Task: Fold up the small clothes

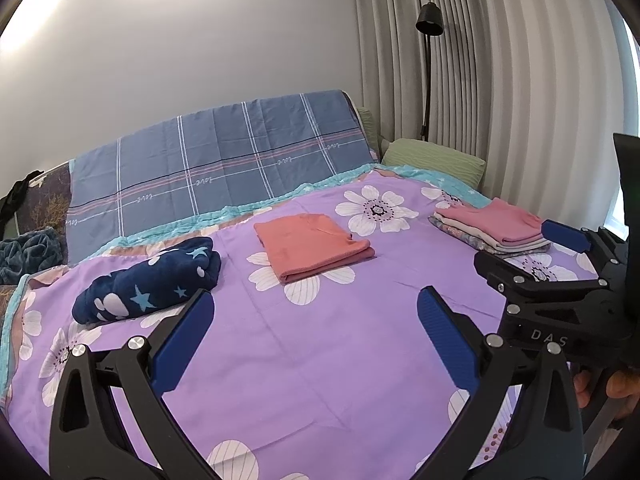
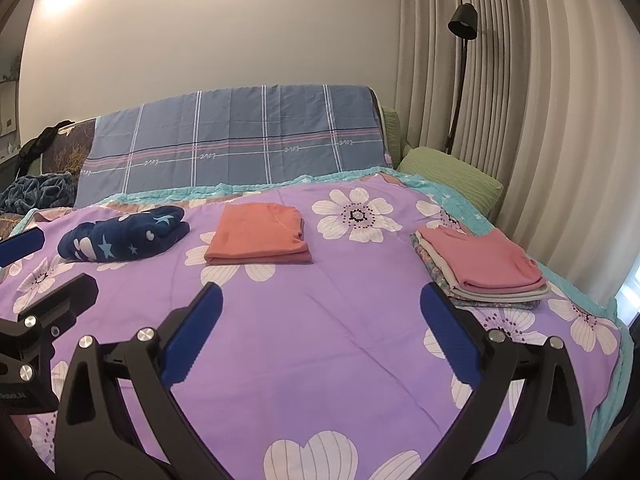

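Both claws hang over a purple flowered bedspread (image 1: 320, 340) with nothing between their fingers. In the left wrist view the left gripper (image 1: 314, 334) fills the bottom of the frame, its blue pads spread wide apart, released and holding nothing. The right gripper (image 1: 560, 240) shows at the right edge of that same frame, side on, just in front of the stack; from here I cannot tell how its fingers stand. The right wrist view settles it: the right gripper (image 2: 320, 330) sits at the bottom centre with its blue pads wide apart, also released and empty.

The clothes lie in three places across the middle of the bedspread. At centre frame is a folded orange shirt (image 1: 314, 246), flat and squared, lying alone. To the left of it, well apart, is a dark blue fleece piece with stars (image 1: 150, 280), rolled or bunched rather than folded flat. At the right of the frame is a stack of folded clothes (image 1: 494, 228) with a pink garment on top, near the bedspread's right edge.

Behind them, in the upper middle of the frame, a blue checked cover (image 1: 224, 164) drapes the headboard. A green pillow (image 1: 434, 160) lies at the upper right, beside grey curtains (image 1: 500, 60) and a black floor lamp (image 1: 429, 20).
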Tool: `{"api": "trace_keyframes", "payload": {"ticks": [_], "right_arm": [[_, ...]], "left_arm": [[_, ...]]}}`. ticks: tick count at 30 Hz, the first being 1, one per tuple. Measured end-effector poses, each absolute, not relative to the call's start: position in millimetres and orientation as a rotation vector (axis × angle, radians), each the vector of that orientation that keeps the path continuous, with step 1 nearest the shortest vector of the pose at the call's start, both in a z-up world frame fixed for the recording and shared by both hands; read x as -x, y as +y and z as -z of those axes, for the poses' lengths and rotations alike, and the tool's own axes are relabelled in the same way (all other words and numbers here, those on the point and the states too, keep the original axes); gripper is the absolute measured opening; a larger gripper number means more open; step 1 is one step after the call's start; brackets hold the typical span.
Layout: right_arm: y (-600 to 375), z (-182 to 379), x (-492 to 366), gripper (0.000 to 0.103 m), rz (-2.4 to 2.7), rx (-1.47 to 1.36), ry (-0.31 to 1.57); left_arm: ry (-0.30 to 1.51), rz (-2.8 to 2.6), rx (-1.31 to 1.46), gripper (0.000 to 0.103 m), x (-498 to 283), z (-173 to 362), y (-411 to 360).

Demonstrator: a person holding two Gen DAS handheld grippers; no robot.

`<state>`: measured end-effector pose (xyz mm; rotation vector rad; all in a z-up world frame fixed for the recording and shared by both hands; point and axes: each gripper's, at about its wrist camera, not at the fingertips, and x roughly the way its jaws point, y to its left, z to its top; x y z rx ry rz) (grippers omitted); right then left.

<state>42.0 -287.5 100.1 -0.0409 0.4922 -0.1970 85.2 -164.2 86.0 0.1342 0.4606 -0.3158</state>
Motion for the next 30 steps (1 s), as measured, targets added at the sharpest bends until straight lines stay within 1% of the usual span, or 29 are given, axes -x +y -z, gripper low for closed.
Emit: {"api": "trace_keyframes", "payload": {"ticks": [30], "right_arm": [[-292.0, -98.5, -39.9, 0.101, 0.203, 0.03, 0.498]], "left_arm": [[0.482, 0.319, -0.136, 0.102, -87.7, -81.8, -163.2]]}}
